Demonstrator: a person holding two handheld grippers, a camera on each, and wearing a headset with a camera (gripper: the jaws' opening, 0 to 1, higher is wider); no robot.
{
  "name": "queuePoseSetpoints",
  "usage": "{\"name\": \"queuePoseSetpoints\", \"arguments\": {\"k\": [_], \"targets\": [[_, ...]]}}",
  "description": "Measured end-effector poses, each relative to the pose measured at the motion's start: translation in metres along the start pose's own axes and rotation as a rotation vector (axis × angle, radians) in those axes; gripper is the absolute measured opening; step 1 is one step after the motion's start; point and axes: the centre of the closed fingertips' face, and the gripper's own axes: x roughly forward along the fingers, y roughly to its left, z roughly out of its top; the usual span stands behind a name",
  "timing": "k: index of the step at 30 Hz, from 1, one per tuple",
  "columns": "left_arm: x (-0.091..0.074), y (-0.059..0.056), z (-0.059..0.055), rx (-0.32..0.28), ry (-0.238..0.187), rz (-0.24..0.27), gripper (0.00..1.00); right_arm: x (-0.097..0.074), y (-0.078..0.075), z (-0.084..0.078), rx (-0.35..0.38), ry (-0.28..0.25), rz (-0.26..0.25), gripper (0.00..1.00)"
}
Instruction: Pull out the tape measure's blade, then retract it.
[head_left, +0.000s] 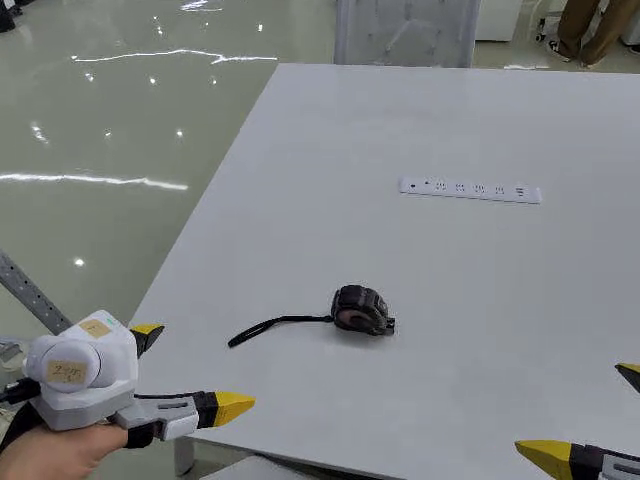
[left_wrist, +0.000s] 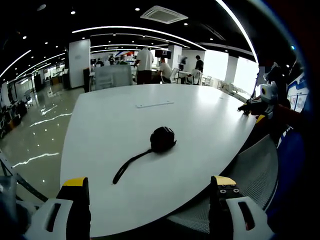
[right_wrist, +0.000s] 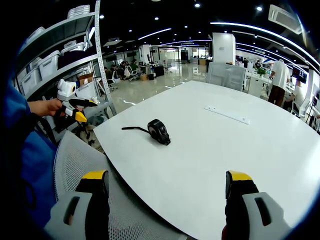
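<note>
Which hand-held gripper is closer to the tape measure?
Left, by a little. The left hand-held gripper hangs at the table's near-left corner, left of the tape measure; the right hand-held gripper is farther, at the near right.

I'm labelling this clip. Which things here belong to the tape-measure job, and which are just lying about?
Job: tape measure, its strap, left gripper, right gripper, both open.
Lying about: power strip, chair beyond the table.

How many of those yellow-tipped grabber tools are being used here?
2. The left gripper hovers off the table's near left edge; the right gripper enters the head view at lower right. Both are open, apart from the tape measure.
</note>
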Motion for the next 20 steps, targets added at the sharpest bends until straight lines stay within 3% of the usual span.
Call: {"name": "queuePoseSetpoints", "arguments": {"k": [20], "targets": [[0.0015,-0.0052,0.0029,0.039,0.008,-0.025,0.94,-0.0021,-0.0065,-0.0027,-0.005,0.011,-0.002,0.92]]}}
